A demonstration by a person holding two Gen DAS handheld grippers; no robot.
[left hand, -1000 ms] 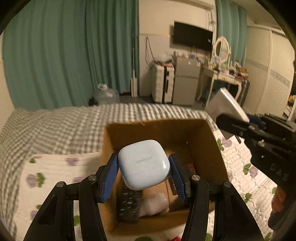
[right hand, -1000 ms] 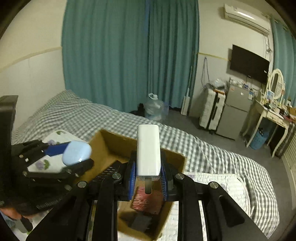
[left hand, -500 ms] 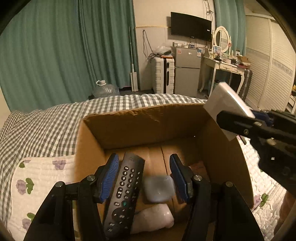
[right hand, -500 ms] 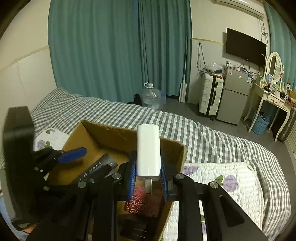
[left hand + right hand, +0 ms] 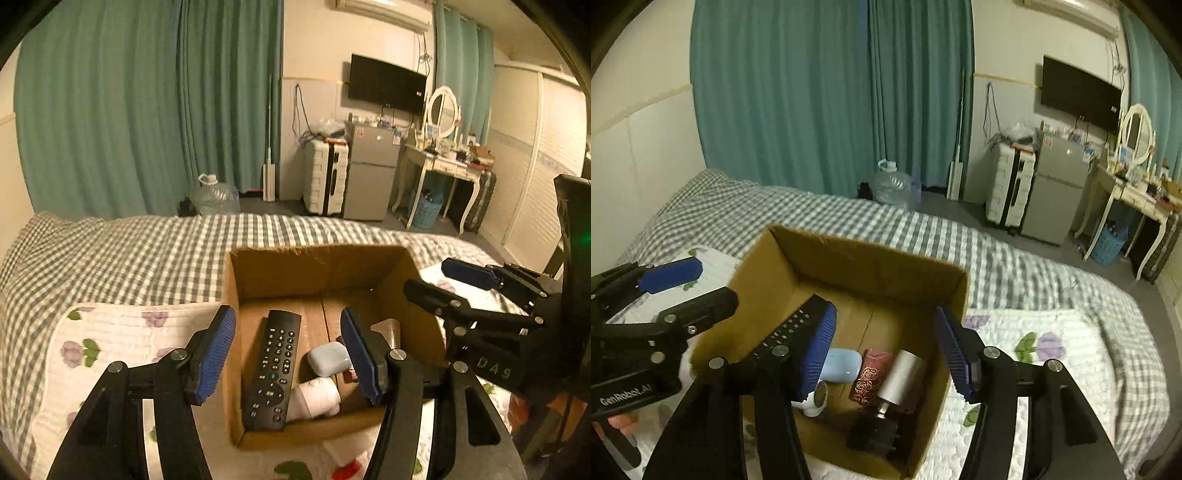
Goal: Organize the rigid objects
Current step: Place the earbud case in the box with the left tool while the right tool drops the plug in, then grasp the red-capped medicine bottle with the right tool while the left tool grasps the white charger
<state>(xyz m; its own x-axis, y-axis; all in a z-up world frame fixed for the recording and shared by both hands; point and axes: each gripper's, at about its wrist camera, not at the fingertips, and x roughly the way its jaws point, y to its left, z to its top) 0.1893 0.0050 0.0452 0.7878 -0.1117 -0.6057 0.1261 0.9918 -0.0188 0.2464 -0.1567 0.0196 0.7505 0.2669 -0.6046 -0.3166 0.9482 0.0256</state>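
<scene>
An open cardboard box (image 5: 317,266) (image 5: 875,262) sits on the bed. Inside lie a black remote (image 5: 273,369), a light blue earbud case (image 5: 328,358) (image 5: 842,365), a white roll-like object (image 5: 317,398) (image 5: 814,400), a white charger block (image 5: 899,374), a rose-patterned case (image 5: 873,374) and a black item (image 5: 873,430). My left gripper (image 5: 291,354) is open and empty above the box's near side. My right gripper (image 5: 886,347) is open and empty over the box; it also shows at the right of the left wrist view (image 5: 461,284).
The box rests on a floral quilt (image 5: 122,339) over a grey checked bedspread (image 5: 129,251). Beyond the bed stand teal curtains, a water jug (image 5: 214,194), a suitcase (image 5: 327,177), a small fridge (image 5: 371,173) and a dressing table (image 5: 443,162).
My left gripper opened and the blue earbud case dropped into the box. My right gripper opened and the white charger block now lies in the box. Both grippers have drawn back.
</scene>
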